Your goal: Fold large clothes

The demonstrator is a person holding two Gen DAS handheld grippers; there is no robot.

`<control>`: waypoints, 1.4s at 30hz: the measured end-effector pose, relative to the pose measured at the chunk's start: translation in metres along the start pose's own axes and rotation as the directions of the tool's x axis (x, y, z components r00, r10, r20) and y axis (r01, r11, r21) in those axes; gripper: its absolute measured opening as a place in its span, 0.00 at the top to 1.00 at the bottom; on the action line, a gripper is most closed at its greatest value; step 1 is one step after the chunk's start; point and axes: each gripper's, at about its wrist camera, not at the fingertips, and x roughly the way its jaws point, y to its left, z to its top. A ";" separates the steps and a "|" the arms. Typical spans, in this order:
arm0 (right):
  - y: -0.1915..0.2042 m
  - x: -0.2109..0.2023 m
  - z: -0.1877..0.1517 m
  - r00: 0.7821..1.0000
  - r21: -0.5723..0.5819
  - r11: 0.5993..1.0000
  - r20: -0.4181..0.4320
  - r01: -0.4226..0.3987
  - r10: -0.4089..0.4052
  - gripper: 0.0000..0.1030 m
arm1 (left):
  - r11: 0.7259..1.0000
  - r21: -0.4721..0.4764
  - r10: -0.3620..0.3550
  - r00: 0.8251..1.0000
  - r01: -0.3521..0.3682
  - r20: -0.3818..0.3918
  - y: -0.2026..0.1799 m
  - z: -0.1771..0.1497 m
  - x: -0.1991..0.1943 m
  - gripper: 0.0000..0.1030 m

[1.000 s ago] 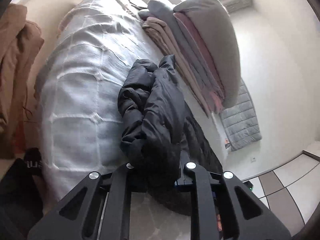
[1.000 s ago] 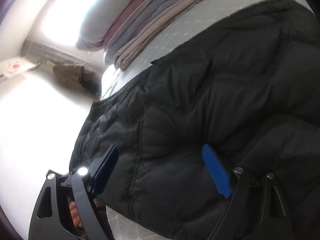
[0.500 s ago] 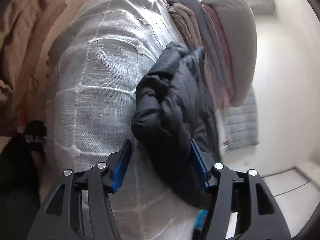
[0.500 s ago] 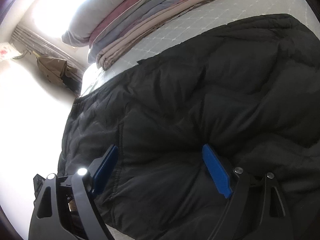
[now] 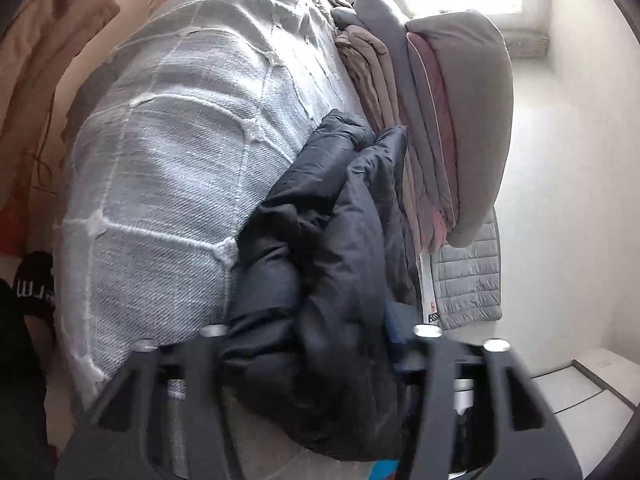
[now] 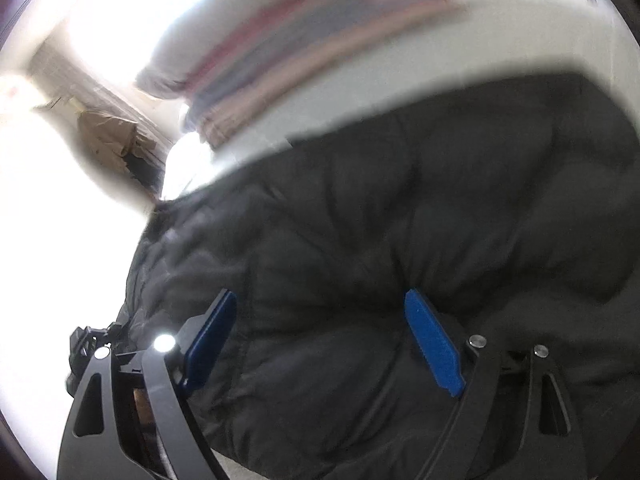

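Note:
A black puffer jacket (image 5: pixel 320 240) lies bunched along the edge of a bed with a grey-white quilted cover (image 5: pixel 168 152). My left gripper (image 5: pixel 316 332) has a thick fold of the jacket filling the gap between its fingers, and its jaws are closing on that fold. The pads are mostly buried in fabric. In the right wrist view the jacket (image 6: pixel 400 220) spreads wide and flat. My right gripper (image 6: pixel 320 340) hovers just over it with both blue pads (image 6: pixel 432 344) wide apart and bare; this view is blurred.
A stack of folded grey, pink and beige clothes (image 5: pixel 440 120) lies on the bed beyond the jacket, also seen as the stack (image 6: pixel 280 40). A grey quilted piece (image 5: pixel 468 280) hangs by the wall. Brown cloth (image 5: pixel 48 40) hangs at left. Tiled floor (image 5: pixel 580 392) shows at right.
The left jaws let go of the jacket fold, opened wide, sank closer and are closing on the bunch again. The right gripper lifted slightly and rolled, still open.

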 end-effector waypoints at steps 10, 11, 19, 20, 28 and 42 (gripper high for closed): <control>0.038 0.006 0.007 0.952 -0.208 0.932 0.132 0.298 -0.275 0.19 | 0.998 0.055 -0.007 1.000 0.006 0.019 -0.014 0.003 -0.005 0.73; 0.034 0.009 0.009 0.948 -0.203 0.927 0.125 0.314 -0.294 0.19 | 0.998 0.060 -0.008 1.000 0.007 0.021 -0.014 0.002 -0.007 0.73; 0.013 0.058 -0.004 0.926 -0.227 0.914 -0.096 0.337 -0.365 0.16 | 0.997 0.078 -0.014 1.000 0.012 0.023 -0.020 0.004 -0.009 0.73; 0.012 0.051 -0.002 0.935 -0.209 0.924 -0.087 0.319 -0.343 0.16 | 0.998 0.065 -0.006 1.000 0.005 0.018 -0.017 0.004 -0.008 0.73; -0.086 -0.087 0.024 0.987 0.139 0.978 -0.010 0.158 -0.158 0.15 | 1.000 0.011 0.016 1.000 -0.016 -0.022 0.000 0.007 -0.002 0.61; -0.267 -0.132 -0.107 0.939 0.725 0.624 0.094 -0.293 0.331 0.13 | 0.999 -0.004 0.054 0.998 -0.054 -0.021 -0.002 -0.001 0.001 0.53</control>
